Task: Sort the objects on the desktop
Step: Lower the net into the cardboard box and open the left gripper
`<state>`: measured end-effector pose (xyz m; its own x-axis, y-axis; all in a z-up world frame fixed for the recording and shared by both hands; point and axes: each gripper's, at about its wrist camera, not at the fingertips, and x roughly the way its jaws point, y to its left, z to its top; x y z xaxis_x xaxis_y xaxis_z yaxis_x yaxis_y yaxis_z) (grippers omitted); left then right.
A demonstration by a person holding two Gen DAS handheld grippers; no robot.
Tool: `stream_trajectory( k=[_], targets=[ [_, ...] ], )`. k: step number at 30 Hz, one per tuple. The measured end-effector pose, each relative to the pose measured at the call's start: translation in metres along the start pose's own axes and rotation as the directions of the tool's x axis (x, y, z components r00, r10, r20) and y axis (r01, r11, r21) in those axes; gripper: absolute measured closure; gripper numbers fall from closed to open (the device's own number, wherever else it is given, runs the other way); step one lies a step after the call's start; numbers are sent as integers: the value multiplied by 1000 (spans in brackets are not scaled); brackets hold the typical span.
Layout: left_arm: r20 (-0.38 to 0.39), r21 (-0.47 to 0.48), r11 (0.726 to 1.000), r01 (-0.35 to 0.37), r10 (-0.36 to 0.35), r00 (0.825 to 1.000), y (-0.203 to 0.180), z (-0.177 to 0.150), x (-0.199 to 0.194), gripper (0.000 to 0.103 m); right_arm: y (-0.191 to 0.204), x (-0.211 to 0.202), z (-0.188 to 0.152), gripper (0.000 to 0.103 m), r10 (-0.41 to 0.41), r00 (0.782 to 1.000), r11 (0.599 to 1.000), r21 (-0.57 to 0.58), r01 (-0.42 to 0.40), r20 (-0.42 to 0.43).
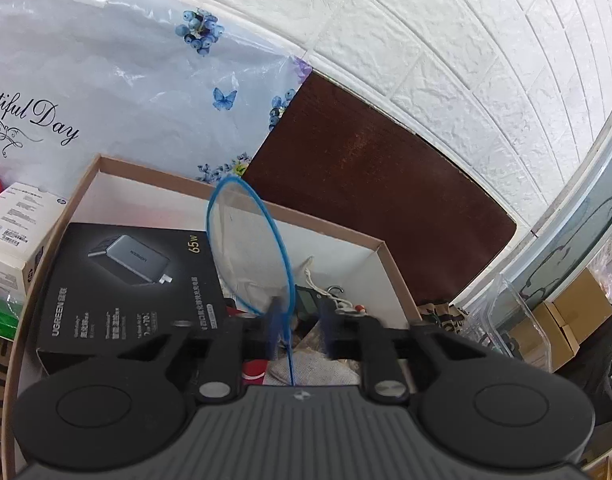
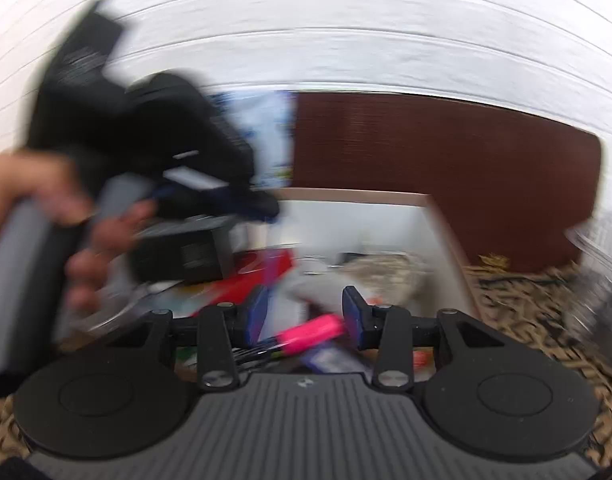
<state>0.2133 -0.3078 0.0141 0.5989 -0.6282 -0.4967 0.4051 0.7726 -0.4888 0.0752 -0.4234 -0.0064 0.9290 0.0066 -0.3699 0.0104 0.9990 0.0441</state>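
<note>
Left gripper (image 1: 300, 330) jaws apart, blue-rimmed net (image 1: 250, 248) leaning against left finger, over cardboard box (image 1: 379, 246). Black charger carton (image 1: 130, 284) inside box, left. Right gripper (image 2: 306, 314) jaws apart above pink marker (image 2: 309, 334); view blurred.

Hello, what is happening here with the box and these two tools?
A person is sorting desk items with a handheld claw in each hand, working over an open cardboard box. The left claw is above the box, and a thin blue loop rises past its left finger; whether it is gripped I cannot tell. A black UGREEN charger box lies inside. The right claw is open over the clutter, with a pink marker below its fingers. That view is blurred.
</note>
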Motion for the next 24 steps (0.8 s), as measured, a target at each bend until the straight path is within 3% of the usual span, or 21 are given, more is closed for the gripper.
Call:
stream_trajectory(
  k=[1, 3, 7, 11, 15, 18, 24],
  targets=[
    [-3, 3, 1000, 9, -9, 1000, 1, -1, 0, 42, -6, -1, 1, 62, 6, 1000, 1000, 24, -6, 1],
    [2, 27, 999, 30, -30, 1000, -1, -4, -2, 27, -11, -5, 2, 62, 19, 1000, 999, 29, -20, 7],
    [-13, 54, 996, 75, -74, 997, -4, -11, -12, 11, -11, -8, -1, 52, 12, 1000, 1000, 8, -13, 1],
    [-28, 52, 994, 100, -98, 995, -1, -21, -31, 9, -11, -11, -5, 32, 9, 1000, 1000, 17, -9, -3],
    [-22, 56, 993, 103, -102, 995, 4, -34, -56, 7, -7, -17, -7, 25, -1, 1000, 1000, 3, 1, 12],
    [-9, 83, 992, 95, -95, 995, 5, -45, -74, 3, -4, -20, -5, 14, -5, 1000, 1000, 2, 5, 11],
    [19, 101, 991, 84, -86, 996, 13, -68, -106, 2, 7, -33, -6, 9, -7, 1000, 1000, -20, 7, 9]
  ],
)
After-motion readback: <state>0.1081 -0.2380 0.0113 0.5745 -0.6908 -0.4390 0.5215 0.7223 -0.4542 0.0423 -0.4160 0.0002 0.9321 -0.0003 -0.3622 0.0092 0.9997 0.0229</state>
